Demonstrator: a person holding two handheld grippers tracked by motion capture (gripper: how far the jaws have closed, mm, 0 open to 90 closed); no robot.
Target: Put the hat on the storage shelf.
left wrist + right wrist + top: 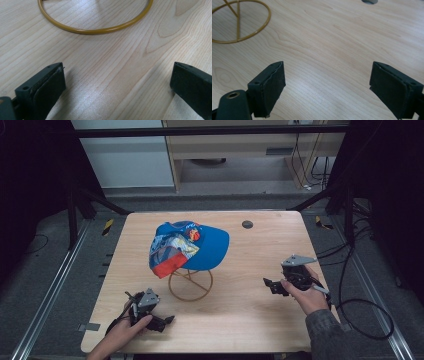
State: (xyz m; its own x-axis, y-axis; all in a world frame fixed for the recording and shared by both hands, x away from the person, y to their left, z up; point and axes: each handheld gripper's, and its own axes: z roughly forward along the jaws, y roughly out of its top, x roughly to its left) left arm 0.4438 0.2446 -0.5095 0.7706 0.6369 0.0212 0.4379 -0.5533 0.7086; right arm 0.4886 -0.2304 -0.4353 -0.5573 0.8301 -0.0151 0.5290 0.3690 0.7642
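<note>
We hold the left gripper (167, 320) and right gripper (267, 283) low in frame, jaws apart and empty, flanking the blue cap (189, 246) perched mid-frame on its gold wire stand (190, 285), seemingly ready to lift it

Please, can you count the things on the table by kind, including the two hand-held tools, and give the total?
Cap: 1, a blue cap resting on the stand.
Wire stand: 1, a gold wire stand with a ring base.
Tool: 2, the left tool and the right tool, both with jaws apart and holding nothing.
Total: 4
</note>
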